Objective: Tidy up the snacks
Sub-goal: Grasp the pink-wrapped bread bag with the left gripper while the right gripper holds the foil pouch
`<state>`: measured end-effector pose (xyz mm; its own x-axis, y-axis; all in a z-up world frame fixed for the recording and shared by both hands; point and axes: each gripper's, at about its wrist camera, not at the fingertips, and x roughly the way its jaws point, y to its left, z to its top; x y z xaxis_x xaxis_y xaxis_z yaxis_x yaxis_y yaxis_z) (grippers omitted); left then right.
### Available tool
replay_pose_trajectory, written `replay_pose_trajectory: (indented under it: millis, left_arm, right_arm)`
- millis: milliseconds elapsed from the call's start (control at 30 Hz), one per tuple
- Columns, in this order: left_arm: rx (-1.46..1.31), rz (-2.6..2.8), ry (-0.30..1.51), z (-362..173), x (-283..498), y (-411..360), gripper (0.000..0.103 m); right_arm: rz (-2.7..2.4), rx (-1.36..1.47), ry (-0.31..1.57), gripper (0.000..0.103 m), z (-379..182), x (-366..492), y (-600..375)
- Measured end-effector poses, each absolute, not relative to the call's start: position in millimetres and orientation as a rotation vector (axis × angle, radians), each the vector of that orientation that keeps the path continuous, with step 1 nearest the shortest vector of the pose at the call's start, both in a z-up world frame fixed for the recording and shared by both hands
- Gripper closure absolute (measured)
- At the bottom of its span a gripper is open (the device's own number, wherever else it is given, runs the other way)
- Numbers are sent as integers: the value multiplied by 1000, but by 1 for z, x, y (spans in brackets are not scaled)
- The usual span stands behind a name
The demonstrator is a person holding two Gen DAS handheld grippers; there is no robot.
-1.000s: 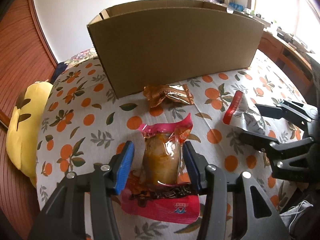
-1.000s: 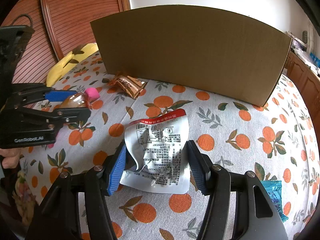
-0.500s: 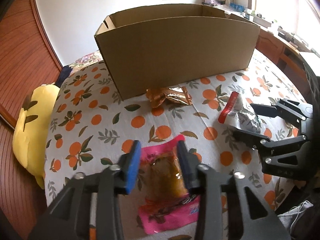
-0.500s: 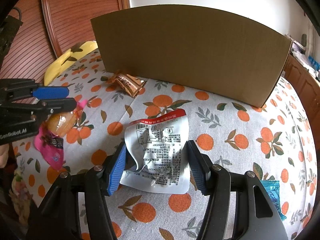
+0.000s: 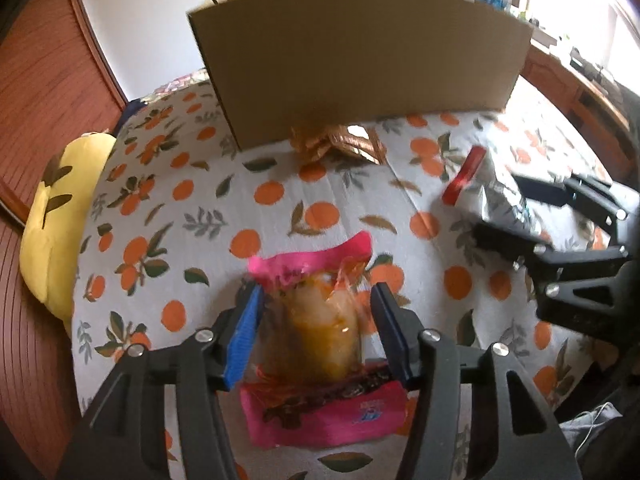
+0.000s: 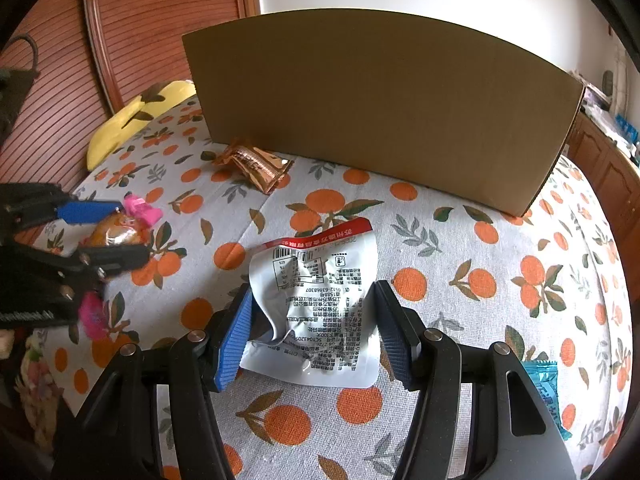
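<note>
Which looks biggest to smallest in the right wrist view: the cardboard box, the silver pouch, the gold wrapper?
1. cardboard box, by far the largest.
2. silver pouch, though it lies nearest the camera.
3. gold wrapper, smallest, but farther away, so its true size is unsure.

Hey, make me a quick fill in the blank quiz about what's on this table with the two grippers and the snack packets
1. The left gripper holds a packet whose sealed ends are ____ in color.
2. The silver packet between the right gripper fingers has a ____ strip along its top edge.
3. The copper foil snack lies on the tablecloth right beside the ____ box.
4. The tablecloth is printed with ____ and leaves.

Missing words: pink; red; cardboard; oranges
</note>
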<state>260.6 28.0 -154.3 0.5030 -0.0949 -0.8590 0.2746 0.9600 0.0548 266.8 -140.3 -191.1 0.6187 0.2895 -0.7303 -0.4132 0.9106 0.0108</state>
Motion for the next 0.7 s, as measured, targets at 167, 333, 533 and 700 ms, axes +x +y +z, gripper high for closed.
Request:
replay_pose_trajectory:
  millis: [167,333,533,700]
  left_arm:
    - [125,-234,1023,-155,259,37,54]
    - [131,-218,997,-152,254,39,62]
    - [99,-222,953,-139,249,42,63]
    - [91,-235,903,-119,250,39,63]
  right_arm:
    - [405,-167,808,43,-191,267,-140]
    - [405,-169,809,43,-192,268,-139]
    - [394,-170,803,44,-192,268,-140]
    - [385,-157,789,46,-191,266,-142]
